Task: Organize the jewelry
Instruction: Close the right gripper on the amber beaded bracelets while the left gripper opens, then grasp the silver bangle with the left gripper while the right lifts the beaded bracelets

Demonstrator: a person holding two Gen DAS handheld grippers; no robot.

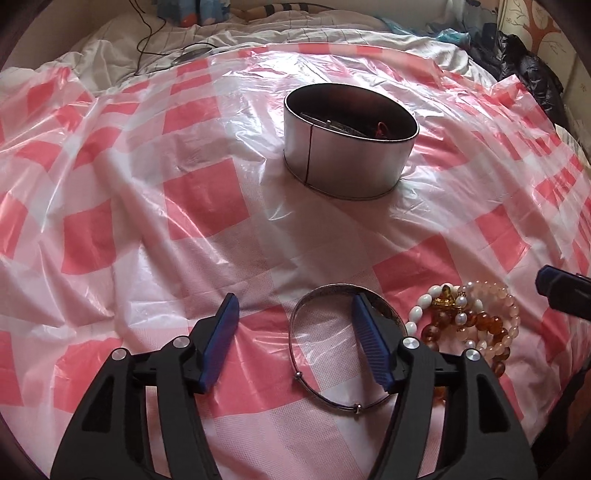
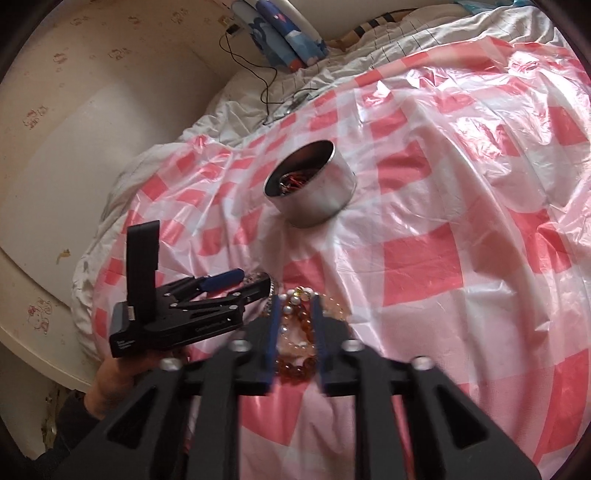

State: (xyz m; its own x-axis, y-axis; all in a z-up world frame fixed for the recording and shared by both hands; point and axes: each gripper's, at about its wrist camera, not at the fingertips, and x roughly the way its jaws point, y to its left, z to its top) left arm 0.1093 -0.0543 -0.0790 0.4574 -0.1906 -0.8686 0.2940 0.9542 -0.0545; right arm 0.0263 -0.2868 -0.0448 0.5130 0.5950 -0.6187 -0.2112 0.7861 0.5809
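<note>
A round metal tin (image 1: pixel 349 146) stands on the pink checked plastic sheet (image 1: pixel 147 206), with dark jewelry pieces inside; it also shows in the right wrist view (image 2: pixel 314 190). A silver bangle (image 1: pixel 314 295) lies under my open left gripper (image 1: pixel 295 314), whose right finger sits inside the ring. A heap of bead bracelets (image 1: pixel 469 317), white, amber and pale pink, lies just right of the bangle. My right gripper (image 2: pixel 294 306) is partly open with its fingers on either side of the beads (image 2: pixel 295 332), not clamping them. The left gripper (image 2: pixel 236 286) shows beside it.
The sheet covers a rumpled white bed (image 1: pixel 258 33). A black cable (image 2: pixel 266 85) and a blue patterned pillow (image 2: pixel 284 29) lie at the far side by the wall. Dark clothing (image 1: pixel 528 62) sits at the far right.
</note>
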